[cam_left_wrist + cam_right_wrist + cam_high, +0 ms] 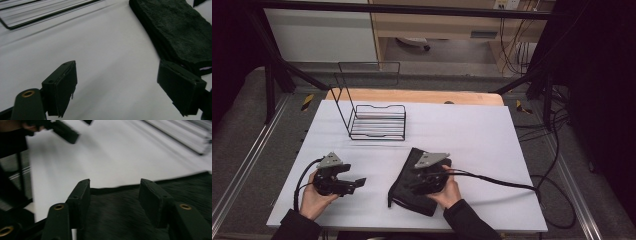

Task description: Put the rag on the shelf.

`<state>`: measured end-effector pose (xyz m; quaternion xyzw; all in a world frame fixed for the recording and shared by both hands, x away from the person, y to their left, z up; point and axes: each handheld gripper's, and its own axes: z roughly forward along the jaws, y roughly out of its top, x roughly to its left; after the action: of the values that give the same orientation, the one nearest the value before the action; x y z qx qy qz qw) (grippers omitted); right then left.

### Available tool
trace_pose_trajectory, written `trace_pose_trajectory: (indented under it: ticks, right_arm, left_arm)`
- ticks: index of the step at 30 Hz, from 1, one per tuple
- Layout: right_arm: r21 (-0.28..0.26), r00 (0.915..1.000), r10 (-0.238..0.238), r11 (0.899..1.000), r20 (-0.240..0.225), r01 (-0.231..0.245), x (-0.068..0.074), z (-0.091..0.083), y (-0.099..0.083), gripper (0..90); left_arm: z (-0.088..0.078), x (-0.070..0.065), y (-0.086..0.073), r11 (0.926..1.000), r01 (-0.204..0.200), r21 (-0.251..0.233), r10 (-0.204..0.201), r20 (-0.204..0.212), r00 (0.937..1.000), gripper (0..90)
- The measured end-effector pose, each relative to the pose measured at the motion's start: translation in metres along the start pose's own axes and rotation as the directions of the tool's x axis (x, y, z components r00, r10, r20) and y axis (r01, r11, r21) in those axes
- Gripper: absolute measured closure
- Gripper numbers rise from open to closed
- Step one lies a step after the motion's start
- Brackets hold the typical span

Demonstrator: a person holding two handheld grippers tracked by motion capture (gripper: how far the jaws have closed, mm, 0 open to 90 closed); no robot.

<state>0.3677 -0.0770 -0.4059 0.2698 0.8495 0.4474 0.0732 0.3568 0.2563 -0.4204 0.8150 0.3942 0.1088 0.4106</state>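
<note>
Your right gripper (412, 187) sits over the folded black cloth (404, 192), near the worktop (472, 135) front edge; jaws apart, cloth lying below them, not pinched. L gripper (359, 182): jaws wide apart, over bare worktop, cloth just beside it. Wire rack (377, 122) stands farther back, well apart from both.

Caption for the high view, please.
Folded black towel lies under the open right gripper; open left gripper waits beside, wire rack behind.
</note>
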Motion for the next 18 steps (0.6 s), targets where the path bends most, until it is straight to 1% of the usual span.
trace_pose_trajectory:
  ticks: [1,3,5,6,7,8,9,10,12,13,15,16,17,18]
  right_arm:
    - [-0.004,0.9994,0.023,1.0,0.026,-0.023,-0.007,-0.006,-0.002,34.7]
    - [-0.023,0.9958,0.05,0.999,0.077,-0.049,-0.021,-0.017,-0.008,31.6]
    - [-0.034,0.9885,0.077,0.997,0.13,-0.073,-0.035,-0.026,-0.015,29.8]
    - [-0.034,0.9885,0.077,0.997,0.13,-0.073,-0.035,-0.026,-0.015,29.8]
    - [-0.03,0.9764,0.099,0.995,0.192,-0.095,-0.048,-0.033,-0.023,30.5]
    - [-0.03,0.9699,0.117,0.993,0.213,-0.113,-0.054,-0.035,-0.027,32.3]
    - [-0.032,0.9652,0.133,0.991,0.225,-0.129,-0.058,-0.036,-0.03,33.7]
    - [-0.025,0.9562,0.155,0.988,0.248,-0.154,-0.066,-0.037,-0.035,35.0]
    - [-0.016,0.9446,0.184,0.982,0.272,-0.187,-0.076,-0.036,-0.043,37.6]
    - [-0.007,0.936,0.209,0.976,0.283,-0.216,-0.08,-0.035,-0.046,39.3]
    - [0.009,0.9294,0.214,0.974,0.3,-0.227,-0.086,-0.032,-0.05,42.9]
    - [0.009,0.9294,0.214,0.974,0.3,-0.227,-0.086,-0.032,-0.05,42.9]
    - [0.017,0.9243,0.222,0.971,0.31,-0.239,-0.09,-0.031,-0.052,45.8]
    - [0.021,0.9219,0.232,0.968,0.31,-0.25,-0.092,-0.03,-0.053,48.2]
  left_arm:
    - [0.002,-0.004,0.002,1.0,-0.002,0.005,0.002,0.007,1.0,17.7]
    - [0.008,-0.013,0.006,0.9997,-0.011,0.022,0.011,0.015,0.9998,19.4]
    - [0.014,-0.022,0.011,0.9989,-0.023,0.04,0.022,0.022,0.9995,22.1]
    - [0.017,-0.027,0.013,0.9985,-0.026,0.048,0.025,0.026,0.9994,22.1]
    - [0.021,-0.033,0.016,0.9981,-0.029,0.055,0.027,0.032,0.9991,25.5]
    - [0.025,-0.038,0.018,0.9978,-0.028,0.06,0.025,0.043,0.9987,27.3]
    - [0.029,-0.042,0.02,0.9974,-0.028,0.066,0.025,0.05,0.9984,29.5]
    - [0.035,-0.048,0.022,0.9962,-0.026,0.083,0.021,0.058,0.9981,31.7]
    - [0.046,-0.057,0.025,0.993,-0.029,0.115,0.021,0.066,0.9976,35.9]
    - [0.052,-0.06,0.026,0.9911,-0.029,0.13,0.02,0.071,0.9973,37.8]
    - [0.061,-0.066,0.027,0.9877,-0.029,0.154,0.016,0.083,0.9964,41.6]
    - [0.065,-0.069,0.027,0.9862,-0.031,0.163,0.017,0.084,0.9963,41.6]
    - [0.068,-0.071,0.026,0.9848,-0.031,0.171,0.017,0.084,0.9963,45.4]
    - [0.071,-0.072,0.026,0.9836,-0.03,0.178,0.015,0.085,0.9962,47.2]
